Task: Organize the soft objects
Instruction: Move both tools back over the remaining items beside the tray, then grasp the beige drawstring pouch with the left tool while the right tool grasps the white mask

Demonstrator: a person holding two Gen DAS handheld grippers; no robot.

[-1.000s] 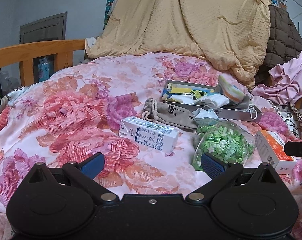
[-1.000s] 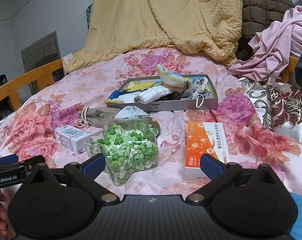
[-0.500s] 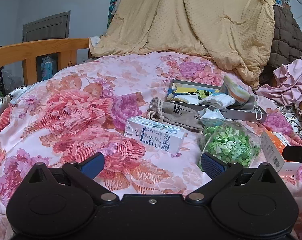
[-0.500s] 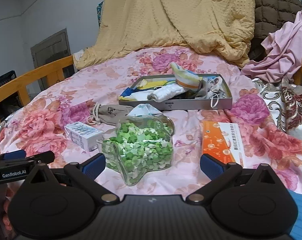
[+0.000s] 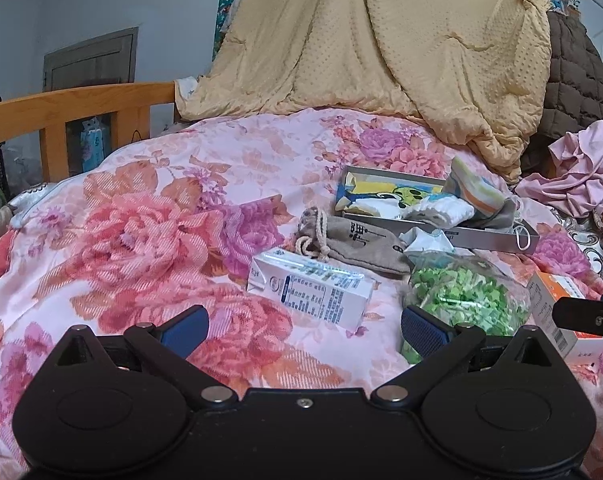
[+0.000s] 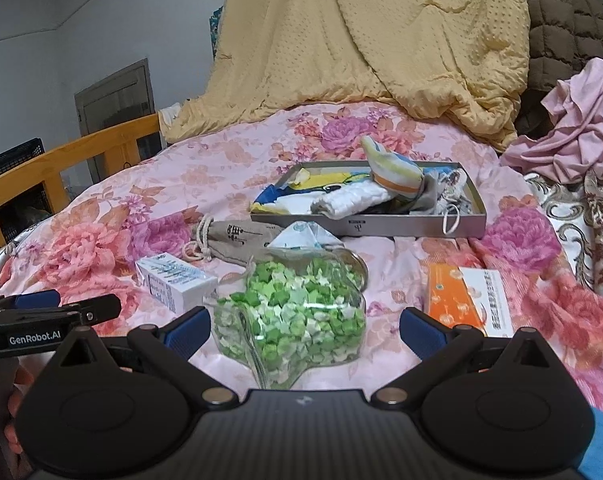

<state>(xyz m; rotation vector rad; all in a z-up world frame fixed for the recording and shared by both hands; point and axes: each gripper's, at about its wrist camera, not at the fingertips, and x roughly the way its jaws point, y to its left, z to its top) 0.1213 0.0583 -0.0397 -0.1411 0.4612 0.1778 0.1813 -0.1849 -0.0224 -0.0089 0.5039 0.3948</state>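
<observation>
we hold our left gripper [image 5: 303, 326] and our right gripper [image 6: 303, 326] low over the floral bedspread [image 5: 149, 224], each with its two blue-padded fingers spread wide and nothing between them. the soft things lie mostly in one shallow grey tray [image 6: 475, 210] toward the far side of the bed: a striped sock [image 6: 393, 170], a white rolled cloth [image 6: 351, 200] and a few other fabrics we cannot tell apart. one grey drawstring pouch [image 6: 237, 240] lies on the spread just in front of the tray. between our grippers and the tray stand three hard things: one clear jar of green paper stars [image 6: 297, 312], right before the right gripper, one white carton [image 5: 313, 292] before the left, and one orange box [image 6: 469, 300] to the right. a crumpled white mask [image 6: 301, 236] sits just behind the jar. one yellow quilt [image 5: 381, 40] hangs behind.
</observation>
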